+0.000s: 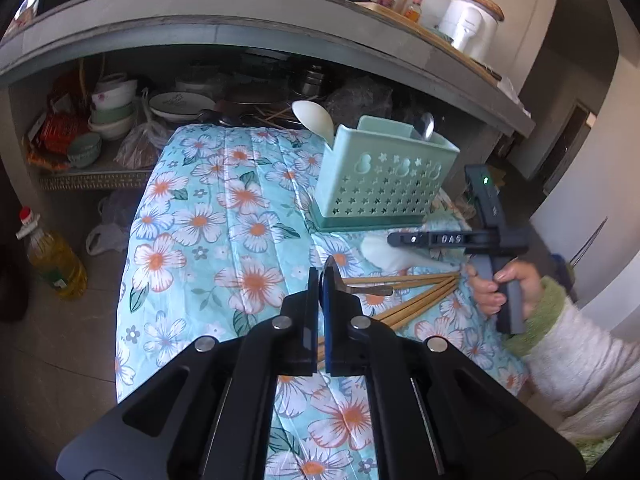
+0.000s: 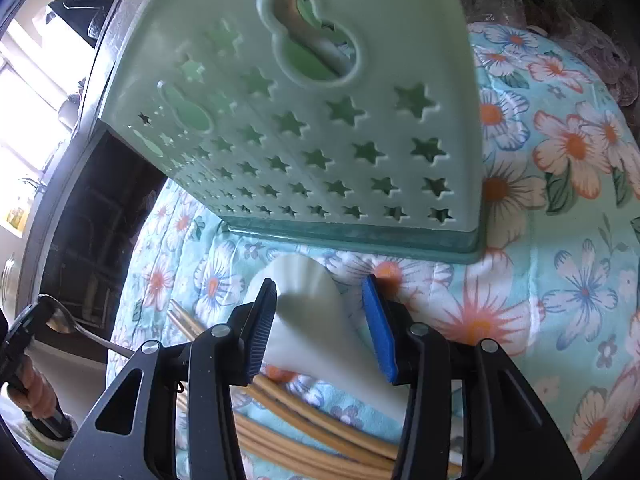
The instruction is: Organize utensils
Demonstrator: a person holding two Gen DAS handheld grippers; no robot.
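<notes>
My left gripper [image 1: 321,280] is shut on a metal spoon [image 1: 360,289], held above the flowered cloth; the spoon also shows at the left of the right wrist view [image 2: 60,320]. A green utensil caddy [image 1: 384,176] stands on the cloth with a white rice paddle [image 1: 314,118] and a metal spoon [image 1: 425,125] in it. My right gripper [image 2: 320,292] is open, its fingers on either side of a white rice paddle [image 2: 312,320] lying in front of the caddy [image 2: 320,140]. Wooden chopsticks [image 1: 416,292] lie on the cloth beside it.
The flowered cloth [image 1: 224,220] covers a small table. Behind it a shelf under a grey counter [image 1: 240,36] holds bowls and plates [image 1: 116,112]. An oil bottle [image 1: 52,256] stands on the floor at left.
</notes>
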